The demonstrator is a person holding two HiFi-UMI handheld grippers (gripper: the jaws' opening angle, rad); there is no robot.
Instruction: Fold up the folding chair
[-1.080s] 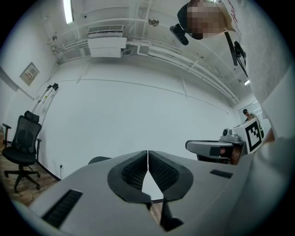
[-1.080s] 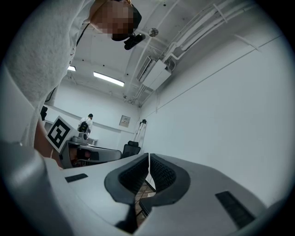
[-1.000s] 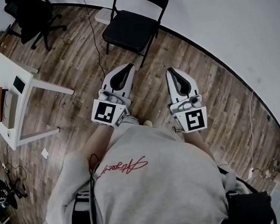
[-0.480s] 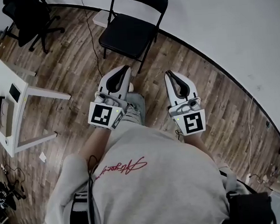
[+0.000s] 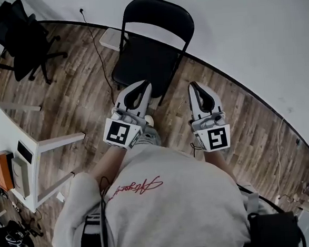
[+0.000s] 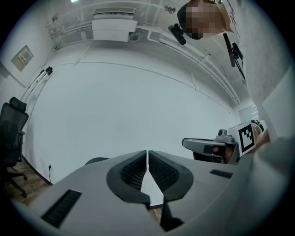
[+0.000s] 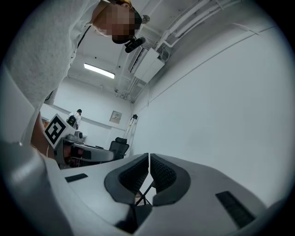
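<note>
A black folding chair (image 5: pixel 150 57) stands unfolded on the wood floor, its back to the white wall. My left gripper (image 5: pixel 147 85) is held level with its tips over the front edge of the seat, shut and empty. To its right, my right gripper (image 5: pixel 192 84) points past the chair's right side, also shut with nothing in it. In the left gripper view the jaws (image 6: pixel 147 159) meet in front of the wall, and the top of the chair's backrest (image 6: pixel 94 161) peeks over them. The right gripper's (image 7: pixel 149 161) view shows the chair's crossed legs (image 7: pixel 144 197) below its tips.
A black office chair (image 5: pixel 19 35) stands at the far left. A white table (image 5: pixel 8 141) with an orange box (image 5: pixel 2 170) sits at the left. A cable (image 5: pixel 97 50) runs across the floor beside a white box (image 5: pixel 111 39) by the wall.
The person has walked toward the folding chair, which now sits closer and lower in the head view. Both grippers moved forward with them and stayed shut.
</note>
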